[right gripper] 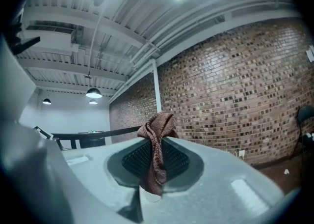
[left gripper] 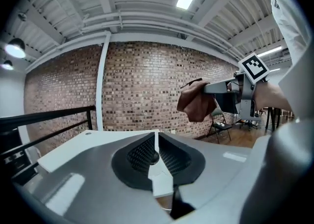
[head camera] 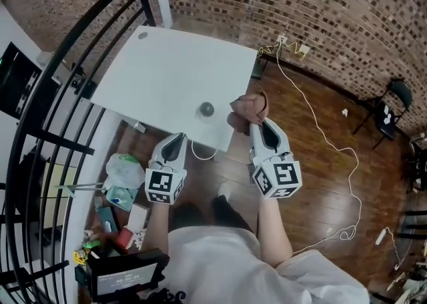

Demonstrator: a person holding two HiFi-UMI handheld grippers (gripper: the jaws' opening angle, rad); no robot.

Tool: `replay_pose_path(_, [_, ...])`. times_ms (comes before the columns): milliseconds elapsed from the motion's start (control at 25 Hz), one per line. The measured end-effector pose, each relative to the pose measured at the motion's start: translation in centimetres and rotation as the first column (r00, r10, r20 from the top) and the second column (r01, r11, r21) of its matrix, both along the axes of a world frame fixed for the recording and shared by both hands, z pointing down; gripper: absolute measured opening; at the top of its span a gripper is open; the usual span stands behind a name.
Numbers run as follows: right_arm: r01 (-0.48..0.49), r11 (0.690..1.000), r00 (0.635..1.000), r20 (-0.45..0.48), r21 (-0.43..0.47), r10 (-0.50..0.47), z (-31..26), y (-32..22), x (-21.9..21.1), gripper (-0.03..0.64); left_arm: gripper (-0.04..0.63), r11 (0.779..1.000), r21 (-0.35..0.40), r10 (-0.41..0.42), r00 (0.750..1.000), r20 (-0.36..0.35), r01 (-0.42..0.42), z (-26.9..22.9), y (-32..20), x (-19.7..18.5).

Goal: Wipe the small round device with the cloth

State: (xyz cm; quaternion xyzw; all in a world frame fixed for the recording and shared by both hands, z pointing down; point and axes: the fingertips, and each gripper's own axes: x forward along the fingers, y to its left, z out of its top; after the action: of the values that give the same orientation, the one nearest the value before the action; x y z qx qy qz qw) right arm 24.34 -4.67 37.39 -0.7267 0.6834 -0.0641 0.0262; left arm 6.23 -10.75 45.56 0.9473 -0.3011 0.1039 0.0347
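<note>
Found the small round device [head camera: 207, 109], dark and domed, on the white table [head camera: 167, 69] close to its lower edge, at the centre of the head view, touched by neither tool. Spotted the cloth [head camera: 248, 109], reddish-brown and bunched, just right of the device, up in the air by the table's right edge. Saw the right gripper [head camera: 257, 124] clamped on that cloth, with folds spilling above and below the jaws in its own view. Noted the left gripper [head camera: 177, 137] lower left of the device, below the table's edge, with jaws closed together on nothing. Made out a white cable [head camera: 333, 153] trailing over the wooden floor [head camera: 313, 183] at right, a black chair [head camera: 390, 106] at far right, a black railing [head camera: 53, 96] along the left side and a brick wall [head camera: 300, 3] across the top.
</note>
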Motion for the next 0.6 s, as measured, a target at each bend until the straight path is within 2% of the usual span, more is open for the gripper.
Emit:
replay_pose_path(80, [0.0, 1.0, 0.999, 0.037, -0.016, 0.001, 1.1, -1.4, 1.9, 0.038, 0.09, 0.999, -0.043, 0.005, 0.999, 0.037, -0.003, 2.2, -1.3, 1.3])
replay_pose_path(280, [-0.002, 0.995, 0.997, 0.08, -0.101, 0.01, 5.5, -3.3, 3.7, 0.038, 0.173, 0.989, -0.148, 0.043, 0.995, 0.089, -0.03, 8.3, -3.4, 3.3])
replay_pose_path(400, [-0.027, 0.989, 0.995, 0.087, -0.145, 0.04, 7.6, -3.6, 4.1, 0.038, 0.233, 0.976, -0.21, 0.074, 0.993, 0.096, -0.053, 11.5, -4.3, 4.3])
replay_pose_path(600, [-0.048, 0.982, 0.994, 0.092, -0.181, 0.066, 10.0, -4.9, 4.7, 0.038, 0.34, 0.963, -0.256, 0.107, 0.989, 0.098, -0.079, 15.2, -7.0, 6.8])
